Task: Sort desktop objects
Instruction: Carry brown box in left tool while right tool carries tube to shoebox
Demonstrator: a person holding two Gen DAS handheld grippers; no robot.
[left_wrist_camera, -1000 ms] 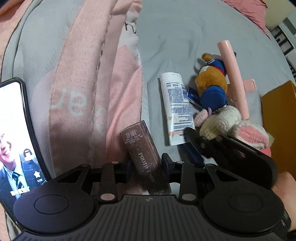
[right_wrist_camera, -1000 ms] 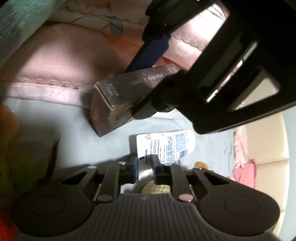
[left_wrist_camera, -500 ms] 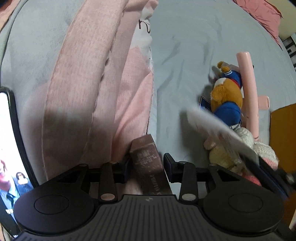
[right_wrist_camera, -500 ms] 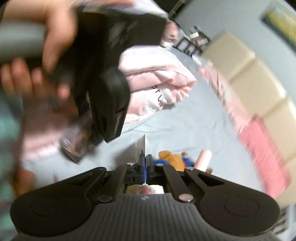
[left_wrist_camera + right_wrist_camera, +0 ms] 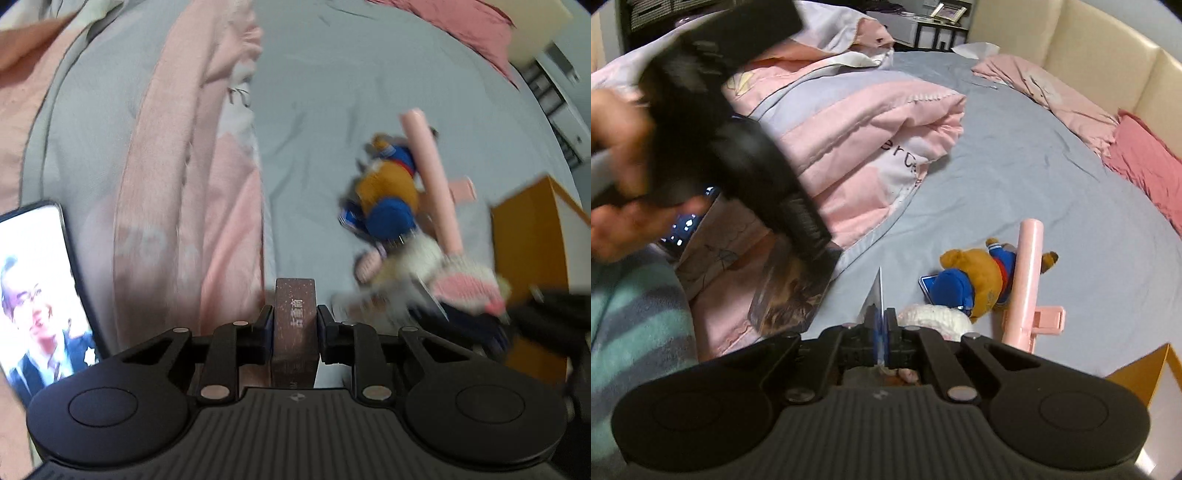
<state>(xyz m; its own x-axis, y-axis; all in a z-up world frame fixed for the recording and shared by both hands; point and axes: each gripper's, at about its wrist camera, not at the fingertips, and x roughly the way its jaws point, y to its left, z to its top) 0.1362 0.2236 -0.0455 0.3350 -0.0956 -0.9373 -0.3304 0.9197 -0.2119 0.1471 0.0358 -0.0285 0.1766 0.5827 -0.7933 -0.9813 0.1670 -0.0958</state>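
Observation:
My left gripper [image 5: 294, 325] is shut on a brown card box [image 5: 294, 314], held end-on above the grey bedsheet. My right gripper [image 5: 881, 334] is shut on a white tube [image 5: 876, 299], seen edge-on between the pads; the tube shows blurred in the left wrist view [image 5: 384, 295]. A bear plush [image 5: 975, 280] in blue and orange lies on the sheet beside a pink stick-shaped gadget [image 5: 1025, 280] and a white and pink knitted toy [image 5: 938, 319]. The left gripper's body [image 5: 738, 155] fills the upper left of the right wrist view.
A folded pink and grey quilt [image 5: 857, 122] lies to the left. A lit phone [image 5: 37, 295] stands at the left edge. An orange box [image 5: 532, 251] sits at the right. Pink pillows [image 5: 1145, 162] line the far side by a cream headboard [image 5: 1108, 44].
The right gripper has lifted the white tube off the sheet and turned toward the toys. The left gripper has turned the brown box end-on and moved back.

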